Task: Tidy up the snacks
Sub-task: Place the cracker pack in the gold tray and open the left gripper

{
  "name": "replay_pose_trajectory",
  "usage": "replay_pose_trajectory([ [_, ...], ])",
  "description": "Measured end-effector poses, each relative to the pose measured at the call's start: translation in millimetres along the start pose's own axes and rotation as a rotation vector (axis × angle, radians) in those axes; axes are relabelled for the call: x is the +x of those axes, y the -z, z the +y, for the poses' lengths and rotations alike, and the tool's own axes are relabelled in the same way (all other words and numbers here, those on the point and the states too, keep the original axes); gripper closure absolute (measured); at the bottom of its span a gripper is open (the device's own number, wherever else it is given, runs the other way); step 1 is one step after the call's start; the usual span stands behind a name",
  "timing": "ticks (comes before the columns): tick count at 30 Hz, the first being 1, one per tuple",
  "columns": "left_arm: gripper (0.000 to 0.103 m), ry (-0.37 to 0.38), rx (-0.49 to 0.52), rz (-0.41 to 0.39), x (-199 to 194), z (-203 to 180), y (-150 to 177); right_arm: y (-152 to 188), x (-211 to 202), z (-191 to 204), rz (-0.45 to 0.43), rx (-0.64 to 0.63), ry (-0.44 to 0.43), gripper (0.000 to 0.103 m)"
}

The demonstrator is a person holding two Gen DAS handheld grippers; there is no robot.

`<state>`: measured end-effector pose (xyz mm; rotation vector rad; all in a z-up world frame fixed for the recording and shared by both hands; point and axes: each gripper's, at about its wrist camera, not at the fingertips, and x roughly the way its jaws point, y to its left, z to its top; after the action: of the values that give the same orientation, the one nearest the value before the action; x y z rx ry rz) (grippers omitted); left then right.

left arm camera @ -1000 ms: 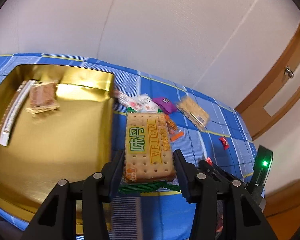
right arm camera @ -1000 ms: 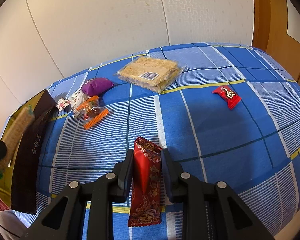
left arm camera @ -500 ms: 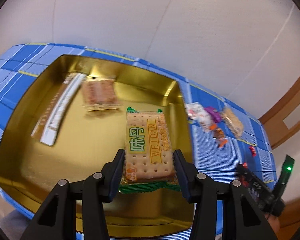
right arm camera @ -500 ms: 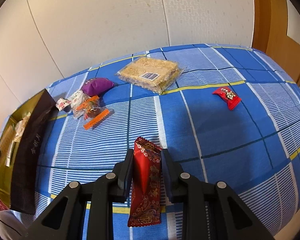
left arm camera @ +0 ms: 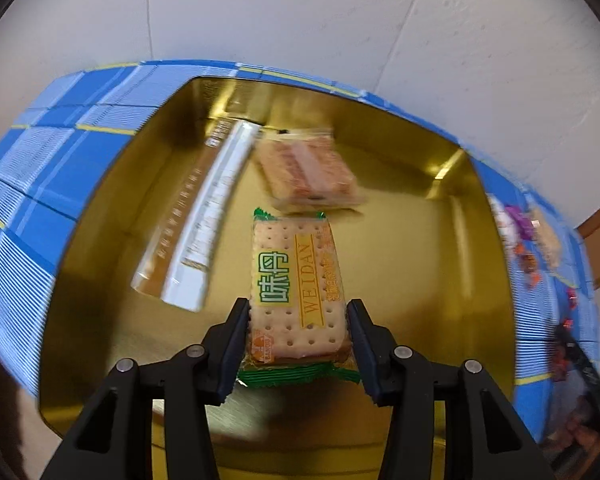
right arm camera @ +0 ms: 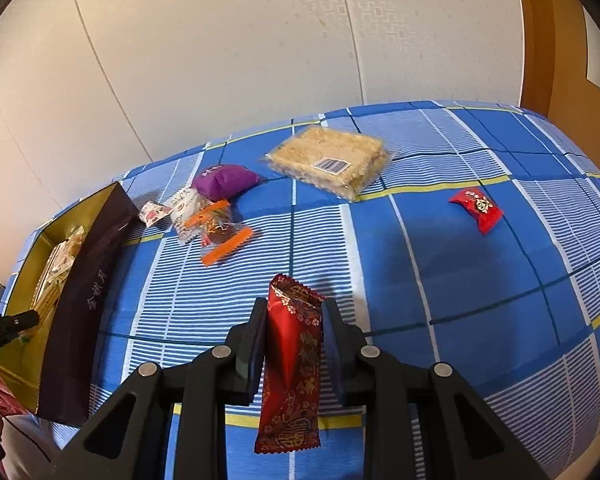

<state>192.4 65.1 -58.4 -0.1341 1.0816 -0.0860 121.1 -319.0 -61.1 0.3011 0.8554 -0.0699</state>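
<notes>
The cracker packet (left arm camera: 298,284) reads "WEIDAN" beside "味丹".

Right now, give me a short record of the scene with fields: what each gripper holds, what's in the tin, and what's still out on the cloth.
left gripper: shut on the cracker pack, held over the gold tin
right gripper: shut on the red snack bar, above the blue checked cloth
in the tin: long white stick pack, clear-wrapped wafer pack
on the cloth: rice cake pack, purple pouch, small red candy, orange-edged packet, two small white packets, one touching the orange-edged packet
</notes>
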Motion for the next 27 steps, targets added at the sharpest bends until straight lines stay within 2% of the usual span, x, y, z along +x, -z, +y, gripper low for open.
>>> replay_pose_trajectory([
  [3,0.053,-0.067,0.019,0.036,9,6,-9,0,0,2,-0.001,-0.005,-0.004,0.076],
  [6,0.051,-0.072,0.004,0.05,12,14,-12,0,-1,3,-0.009,-0.007,-0.012,0.076],
  [7,0.046,-0.071,-0.002,0.044,11,16,-11,-1,-1,4,-0.012,-0.008,-0.012,0.076],
  [10,0.035,-0.1,0.0,-0.008,2,19,-5,-1,-2,6,-0.02,-0.013,-0.019,0.076],
  [15,0.033,-0.147,0.031,-0.108,-18,10,10,-2,-3,11,-0.027,-0.021,-0.041,0.076],
  [18,0.026,-0.149,0.03,-0.144,-24,7,18,-3,-4,16,-0.035,-0.026,-0.055,0.076],
  [27,0.025,-0.167,0.06,-0.226,-23,8,35,-3,-4,33,-0.052,-0.07,-0.086,0.076],
])
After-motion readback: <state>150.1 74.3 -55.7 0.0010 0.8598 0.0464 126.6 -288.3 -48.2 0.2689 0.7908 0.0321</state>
